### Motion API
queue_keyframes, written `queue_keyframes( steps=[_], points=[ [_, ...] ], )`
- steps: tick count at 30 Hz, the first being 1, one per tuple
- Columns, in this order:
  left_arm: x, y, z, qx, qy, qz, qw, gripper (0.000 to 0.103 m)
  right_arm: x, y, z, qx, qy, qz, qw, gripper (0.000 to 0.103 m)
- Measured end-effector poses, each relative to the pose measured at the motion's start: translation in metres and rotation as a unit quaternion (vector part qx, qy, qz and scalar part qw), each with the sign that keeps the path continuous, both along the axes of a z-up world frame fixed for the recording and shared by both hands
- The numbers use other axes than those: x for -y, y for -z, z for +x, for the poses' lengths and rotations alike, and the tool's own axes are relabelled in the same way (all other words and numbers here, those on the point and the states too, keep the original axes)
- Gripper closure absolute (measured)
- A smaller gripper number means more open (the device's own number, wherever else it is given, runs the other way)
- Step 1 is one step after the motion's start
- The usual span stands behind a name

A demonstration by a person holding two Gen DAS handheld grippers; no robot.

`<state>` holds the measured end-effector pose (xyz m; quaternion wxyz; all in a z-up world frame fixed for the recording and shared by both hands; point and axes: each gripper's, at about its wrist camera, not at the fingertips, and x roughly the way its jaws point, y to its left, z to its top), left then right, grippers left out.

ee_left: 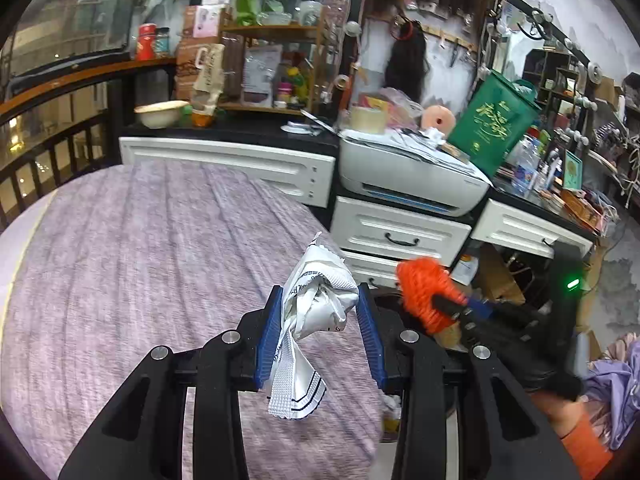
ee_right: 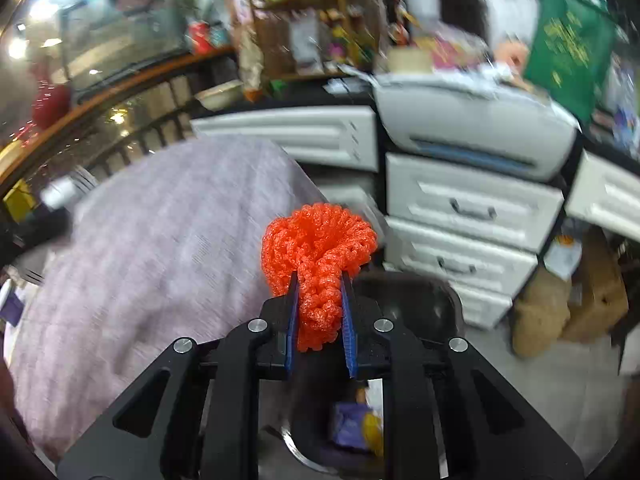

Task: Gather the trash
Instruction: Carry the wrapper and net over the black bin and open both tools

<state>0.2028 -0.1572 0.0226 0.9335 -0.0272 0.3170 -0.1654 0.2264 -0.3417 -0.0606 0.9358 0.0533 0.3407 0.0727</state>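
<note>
From the left wrist camera we see our left gripper (ee_left: 320,324) closed on a crumpled silver-white wrapper (ee_left: 316,312), the blue pads pressing it from both sides. The wrapper's long axis runs roughly along the fingers: its serrated top edge points up and away from the camera, past the fingertips, and its flat crimped tail hangs down toward us between the finger bases. It is held in the air above the purple-grey striped bedspread (ee_left: 140,280). To the right, just beyond our right finger, the right gripper (ee_left: 452,306) comes in from the lower right, carrying an orange foam net (ee_left: 424,296); a black-gloved hand (ee_left: 532,344) holds that tool. Behind stand white drawers (ee_left: 400,232), a white printer (ee_left: 412,176) piled with papers, and a green bag (ee_left: 494,128).

From the right wrist camera, which is blurred, we see our right gripper (ee_right: 320,300) pinched narrowly on the orange foam net (ee_right: 320,256). The net's long axis also follows the fingers: a bunched stem sits squeezed between the blue pads, and the wider ruffled head blooms past the fingertips, pointing forward and slightly up. It hangs over the edge of the bedspread (ee_right: 160,240), with a dark bin (ee_right: 420,296) below and just behind the fingers; something purple and yellow (ee_right: 356,424) lies inside it, too blurred to name. The white drawers (ee_right: 472,208) and printer (ee_right: 472,120) sit beyond.
</note>
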Motion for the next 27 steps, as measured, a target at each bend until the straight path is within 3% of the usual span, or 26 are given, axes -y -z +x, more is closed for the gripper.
queue_keyframes(
  steps=[6, 11, 14, 15, 18, 27],
  points=[
    [0.020, 0.009, -0.003, -0.009, 0.017, 0.004, 0.9998, 0.066, 0.021, 0.069, 0.015, -0.082, 0.037, 0.021, 0.996, 0.084],
    [0.032, 0.015, -0.006, -0.015, 0.028, 0.005, 0.9995, 0.066, 0.020, 0.115, 0.029, -0.125, 0.058, 0.007, 0.990, 0.083],
    [0.037, 0.016, -0.007, -0.015, 0.033, 0.007, 0.9993, 0.066, 0.023, 0.132, 0.032, -0.141, 0.075, 0.006, 0.987, 0.067],
    [0.038, 0.016, -0.007, -0.016, 0.035, 0.007, 0.9992, 0.066, 0.026, 0.136, 0.032, -0.145, 0.081, 0.013, 0.986, 0.058],
    [0.044, 0.018, -0.007, -0.018, 0.044, 0.010, 0.9988, 0.066, 0.033, 0.134, 0.025, -0.143, 0.093, 0.026, 0.985, 0.045],
    [0.080, 0.037, -0.005, -0.041, 0.097, 0.018, 0.9943, 0.066, 0.067, 0.106, -0.011, -0.113, 0.136, 0.024, 0.984, 0.041]
  ],
)
